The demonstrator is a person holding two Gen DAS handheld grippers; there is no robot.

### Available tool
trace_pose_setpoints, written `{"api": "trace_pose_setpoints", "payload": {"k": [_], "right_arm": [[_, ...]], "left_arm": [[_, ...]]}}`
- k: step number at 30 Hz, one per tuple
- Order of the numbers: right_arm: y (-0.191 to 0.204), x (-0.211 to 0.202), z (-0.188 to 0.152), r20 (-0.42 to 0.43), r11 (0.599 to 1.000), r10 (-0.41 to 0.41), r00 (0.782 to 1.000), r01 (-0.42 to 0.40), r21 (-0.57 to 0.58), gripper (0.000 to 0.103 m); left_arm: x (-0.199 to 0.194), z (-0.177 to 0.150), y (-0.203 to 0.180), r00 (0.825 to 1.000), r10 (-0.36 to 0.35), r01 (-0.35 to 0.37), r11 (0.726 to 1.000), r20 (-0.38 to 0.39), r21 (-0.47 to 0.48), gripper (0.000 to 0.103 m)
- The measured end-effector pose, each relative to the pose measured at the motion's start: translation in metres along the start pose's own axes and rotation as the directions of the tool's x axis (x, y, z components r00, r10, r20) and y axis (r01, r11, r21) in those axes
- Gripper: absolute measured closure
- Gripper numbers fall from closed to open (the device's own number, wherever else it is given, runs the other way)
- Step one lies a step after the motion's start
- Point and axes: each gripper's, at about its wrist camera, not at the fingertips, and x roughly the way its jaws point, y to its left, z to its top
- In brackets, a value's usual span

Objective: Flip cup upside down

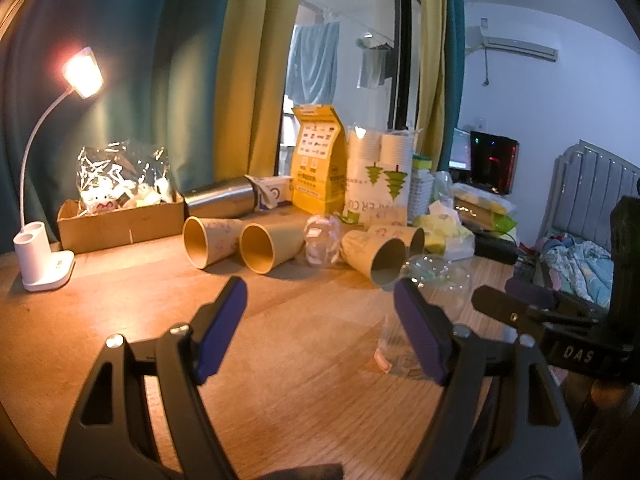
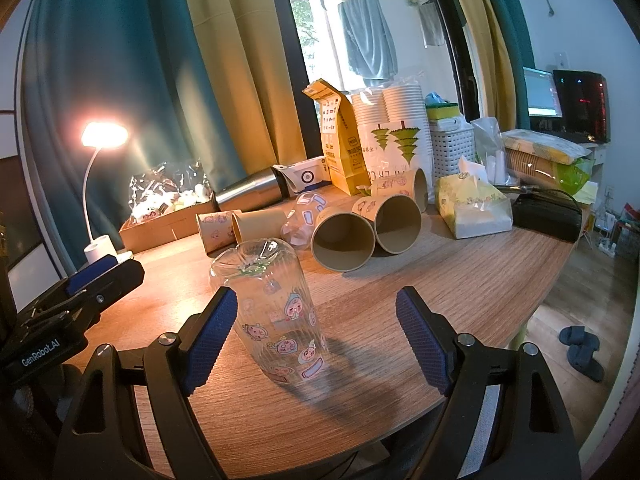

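1. I am holding my right gripper [image 2: 316,334] wide open with nothing in it, its blue pads apart on either side of the clear plastic cup [image 2: 276,312].
2. The cup is standing on the wooden table [image 2: 460,284], between my fingers but touching neither as far as I can tell; its closed end seems to be on top, so I am judging it already inverted, or nearly so.
3. My left gripper [image 1: 320,328] is also spread wide and carrying nothing; the cup [image 1: 424,300] is sitting just past its right pad.
4. If the flip is done, I am thinking the best move is drawing straight back without brushing the thin, light wall, which would tip easily.
5. If it needs another grasp, I am planning to close on the mid-wall, gently, since the plastic looks likely to flex.
6. Open room is lying toward me and to the right, where bare table is running out to its edge.
7. Behind the cup, paper cups [image 2: 344,236] are lying on their sides near it, so I am avoiding any push forward.
8. The left claw is sitting close on the left, limiting sideways travel there.
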Motion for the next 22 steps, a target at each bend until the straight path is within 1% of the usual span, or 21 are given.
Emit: {"api": "trace_pose_setpoints", "payload": {"k": [8,17,19,21,22], "right_arm": [[-0.0001,-0.0001,0.0007,0.001,1.000,0.000,1.000,0.000,0.000,0.019],[-0.0011,-0.0004,0.0009,0.001,1.000,0.002,1.000,-0.002,0.002,0.019],[-0.0001,-0.0004,0.0016,0.004,1.000,-0.003,1.000,0.003,-0.011,0.019],[0.0081,-0.0028,0.0009,0.021,0.998,0.003,1.000,-0.002,-0.058,0.019],[0.0081,-0.0028,0.0009,0.021,0.998,0.003,1.000,-0.002,-0.058,0.019]], "left_arm": [[-0.0004,0.0005,-0.0012,1.000,-0.010,0.010,1.000,0.001,0.014,0.026],[-0.0041,0.0010,-0.0036,0.999,-0.027,0.026,0.999,0.021,0.029,0.026],[-0.0035,0.0014,-0.0028,0.999,-0.027,0.027,0.999,0.017,0.026,0.026],[-0.0018,0.0014,-0.0004,1.000,-0.029,0.029,0.999,0.004,0.012,0.026],[0.0002,0.0016,0.0012,1.000,-0.029,0.029,1.000,-0.008,0.003,0.026]]}}
